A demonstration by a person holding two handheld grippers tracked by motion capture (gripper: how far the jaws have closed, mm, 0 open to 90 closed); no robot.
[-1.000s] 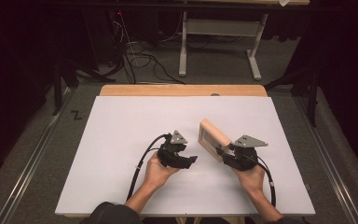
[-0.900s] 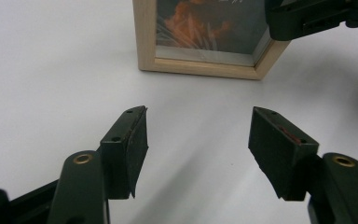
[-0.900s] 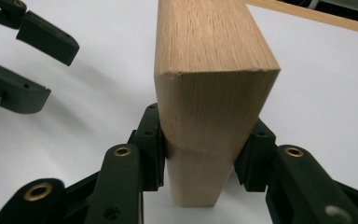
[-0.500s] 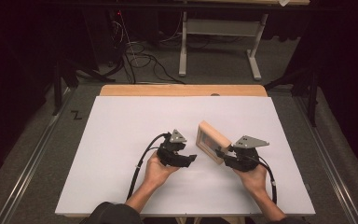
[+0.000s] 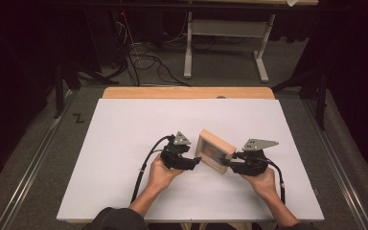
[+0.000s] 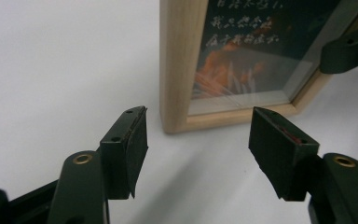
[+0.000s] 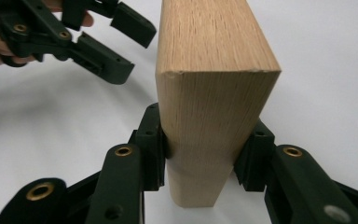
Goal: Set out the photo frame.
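A lab or workshop is suggested: a white-topped table (image 5: 124, 143) is set on grey carpet, with loose cables (image 5: 143, 67) and a metal stand (image 5: 225, 43) seen at the top.

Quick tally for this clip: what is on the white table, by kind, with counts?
Wooden picture frame: 1, clamped in the right claw
Hand-held claws: 2, the left claw open in front of the frame's glass
White table: 1
Total: 4
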